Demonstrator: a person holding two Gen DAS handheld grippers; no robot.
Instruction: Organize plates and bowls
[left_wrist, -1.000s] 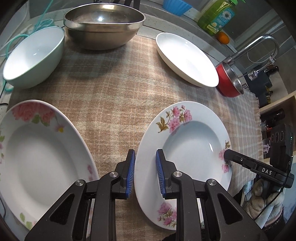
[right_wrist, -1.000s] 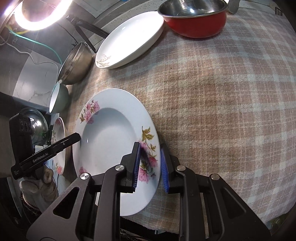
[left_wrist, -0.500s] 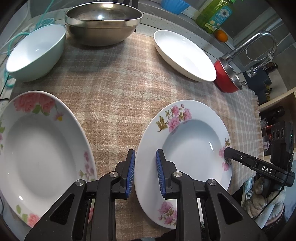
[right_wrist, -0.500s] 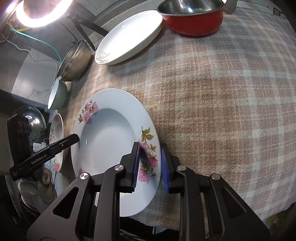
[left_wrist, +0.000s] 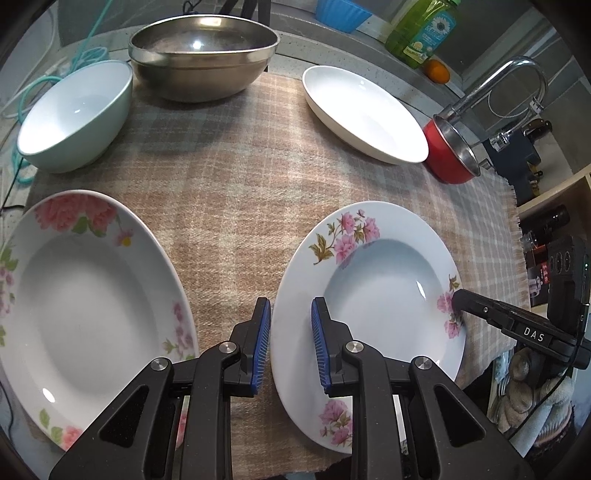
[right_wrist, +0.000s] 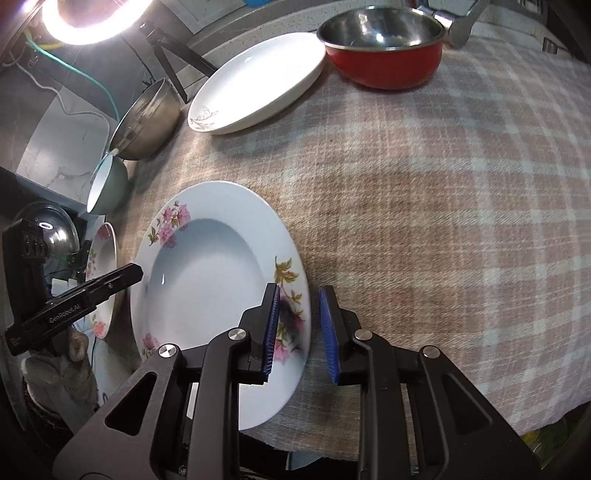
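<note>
A white plate with pink flowers lies on the checked cloth. My left gripper straddles its left rim, jaws partly open with a gap to the rim. My right gripper straddles the same plate at its right rim, jaws partly open. A second flowered plate lies at the left. A plain white plate, a mint bowl, a steel bowl and a red pot stand further back.
A tap, a green bottle and an orange stand at the back right. The cloth's front edge hangs over the table. A ring light shines at the back left.
Both grippers have moved slightly with the plate between their jaws. The right gripper's jaws have opened a little wider.
</note>
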